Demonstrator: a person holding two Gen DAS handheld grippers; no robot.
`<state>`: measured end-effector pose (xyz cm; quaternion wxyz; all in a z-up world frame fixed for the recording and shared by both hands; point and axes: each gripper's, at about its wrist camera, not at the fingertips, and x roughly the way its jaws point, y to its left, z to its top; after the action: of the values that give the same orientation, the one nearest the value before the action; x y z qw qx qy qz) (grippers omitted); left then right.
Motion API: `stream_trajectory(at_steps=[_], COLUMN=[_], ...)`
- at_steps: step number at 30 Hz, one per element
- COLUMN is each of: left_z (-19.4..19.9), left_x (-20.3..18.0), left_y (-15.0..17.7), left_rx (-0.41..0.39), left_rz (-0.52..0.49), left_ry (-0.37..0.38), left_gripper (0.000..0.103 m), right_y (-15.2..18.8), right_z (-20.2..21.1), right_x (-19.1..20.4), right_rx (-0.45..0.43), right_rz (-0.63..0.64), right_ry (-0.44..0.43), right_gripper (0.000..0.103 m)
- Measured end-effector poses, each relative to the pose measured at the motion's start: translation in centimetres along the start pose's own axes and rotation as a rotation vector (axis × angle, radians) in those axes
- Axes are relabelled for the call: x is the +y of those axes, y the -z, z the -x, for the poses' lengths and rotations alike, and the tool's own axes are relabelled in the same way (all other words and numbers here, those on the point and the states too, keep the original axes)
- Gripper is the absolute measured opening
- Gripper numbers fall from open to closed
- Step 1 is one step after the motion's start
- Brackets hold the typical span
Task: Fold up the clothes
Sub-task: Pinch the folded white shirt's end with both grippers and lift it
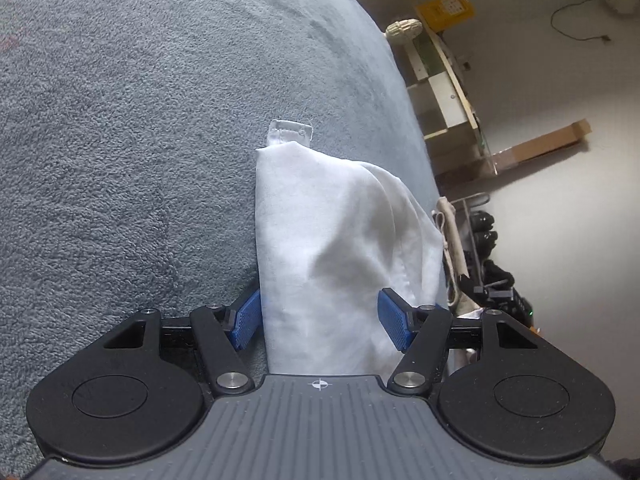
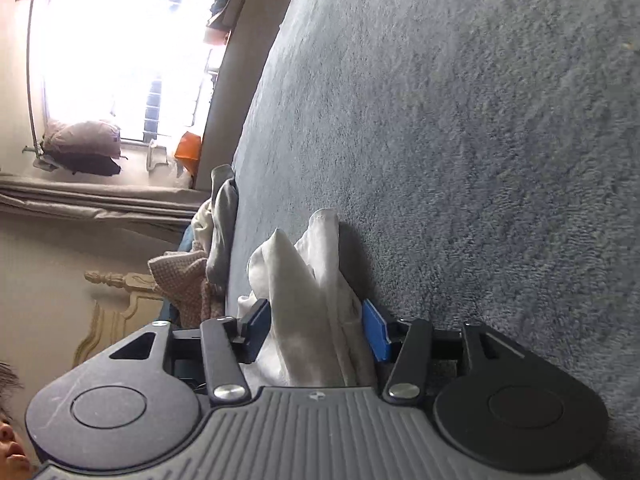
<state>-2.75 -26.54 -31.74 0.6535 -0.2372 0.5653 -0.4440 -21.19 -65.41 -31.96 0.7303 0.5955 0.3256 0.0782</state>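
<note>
A white garment [image 1: 328,240] lies folded in a narrow strip on the grey-blue fleece blanket [image 1: 140,140], with a buttoned tab at its far end. My left gripper [image 1: 320,320] is open; its blue pads [image 1: 248,318] stand wide on either side of the near end and do not pinch it. In the right wrist view the same white garment [image 2: 312,280] bunches up in loose folds against the blanket [image 2: 480,160]. My right gripper [image 2: 316,332] is open around it, and the cloth sits slack between the pads [image 2: 376,332].
Other clothes [image 2: 200,272] are heaped at the bed's edge beside a carved headboard [image 2: 120,292]. A bright window [image 2: 120,48] lies beyond. A shelf unit [image 1: 448,92], a long cardboard box [image 1: 548,144] and dark gear [image 1: 492,264] stand off the bed. Part of a person's face [image 2: 8,444] shows.
</note>
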Motion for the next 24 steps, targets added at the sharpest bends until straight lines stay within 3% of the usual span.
stream_trajectory(at_steps=[3,14,18,23,24], left_z=[-0.4,-2.6,-3.2,-3.3,-3.2], left_x=[0.1,-0.4,-0.5,-0.4,-0.4], left_y=[-0.4,-2.7,-3.3,-3.6,-3.5], left_rx=[0.007,0.028,0.016,-0.008,-0.015], left_rz=[0.007,-0.005,-0.006,0.006,0.007], left_ry=[0.008,-0.003,-0.006,-0.033,-0.039], left_gripper=[0.063,0.064,0.062,0.045,0.043], right_y=[-0.3,-2.6,-2.6,-1.6,-1.4], right_z=[-0.4,-8.5,-9.6,-9.8,-9.8], right_x=[-0.9,2.0,3.1,4.2,4.3], right_rx=[-0.014,0.151,0.185,0.186,0.182], right_rz=[-0.031,0.068,0.119,0.199,0.209], right_ry=[-0.051,-0.113,-0.095,-0.019,-0.005], right_gripper=[0.060,0.064,0.064,0.053,0.046])
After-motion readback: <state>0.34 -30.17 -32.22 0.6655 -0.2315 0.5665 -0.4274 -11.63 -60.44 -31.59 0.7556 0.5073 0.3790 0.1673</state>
